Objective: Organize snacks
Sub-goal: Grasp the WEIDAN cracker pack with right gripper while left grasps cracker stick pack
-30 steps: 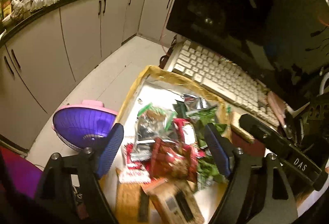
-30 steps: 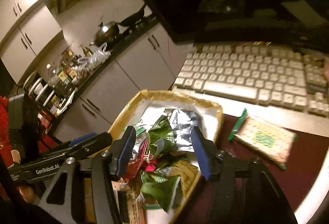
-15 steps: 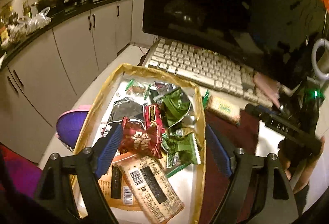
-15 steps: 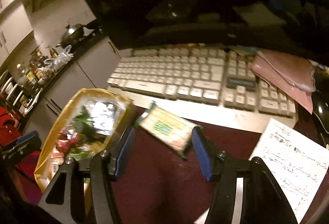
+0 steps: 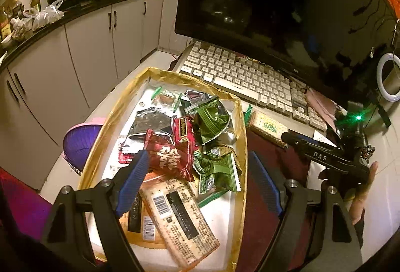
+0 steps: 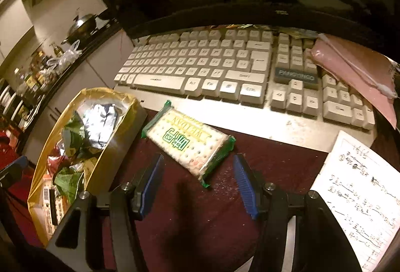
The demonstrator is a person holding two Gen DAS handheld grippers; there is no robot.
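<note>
Step in hand, as I judge it: retrieval of the one stray snack. The cracker pack [image 6: 188,140] lies flat on the dark red mat [image 6: 200,209] of the desk, between the keyboard [image 6: 225,72] and my right gripper [image 6: 197,183], just beside the right wall of the gold tray [image 6: 117,147] but outside it. The right jaws are spread wide and hold nothing; the pack's near corner sits just ahead of them, skewed to their line. My left gripper [image 5: 200,183] hangs over the tray [image 5: 243,147], jaws likewise spread and empty, above a heap of red and green packets [image 5: 190,144].

Next move, in my estimate: advance and lower the right gripper so the jaws straddle the pack's short width, turning the wrist to square with it, then pinch. The wrapper looks slick and the contents brittle, so I would apply moderate pressure only. The handwritten sheet [image 6: 360,187] on the right lies near and should not be dragged.
</note>
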